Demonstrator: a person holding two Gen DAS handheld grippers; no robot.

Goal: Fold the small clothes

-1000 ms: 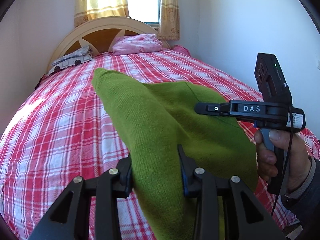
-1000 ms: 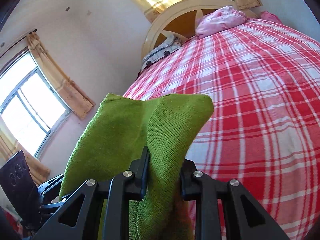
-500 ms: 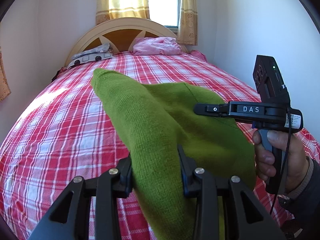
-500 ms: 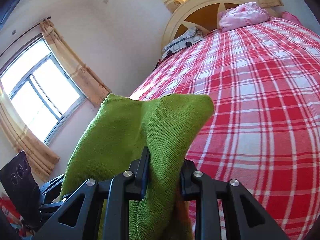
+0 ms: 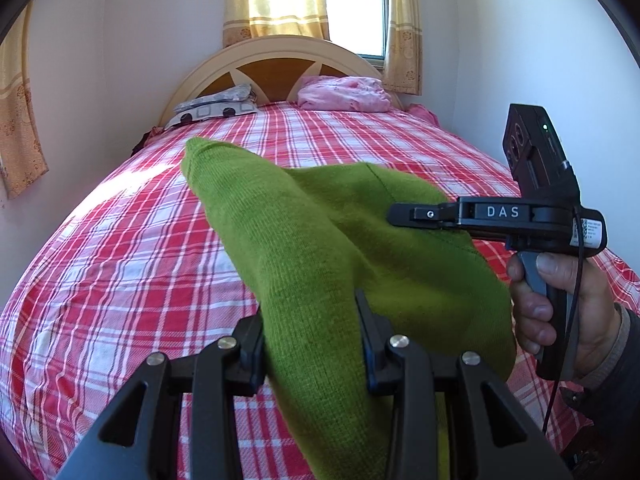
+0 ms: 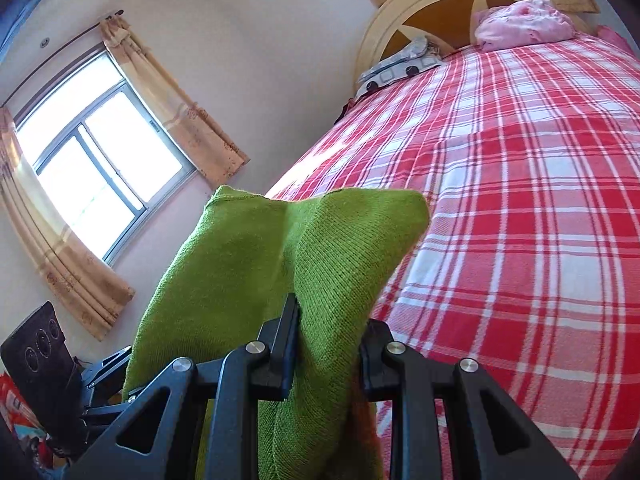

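Observation:
A green knit garment hangs in the air above the bed, held by both grippers. My left gripper is shut on one edge of it, the cloth bunched between its jaws. My right gripper is shut on another edge of the green garment. In the left wrist view the right gripper shows from the side at the right, pinching the cloth, with a hand on its handle. The left gripper's body shows at the lower left of the right wrist view.
A bed with a red and white plaid sheet fills the space below. A pink bundle and a grey patterned pillow lie by the wooden headboard. Walls and curtained windows stand around the bed.
Both cameras have tilted up and back, so more of the headboard, wall and windows shows. Both grippers keep the same hold on the green garment.

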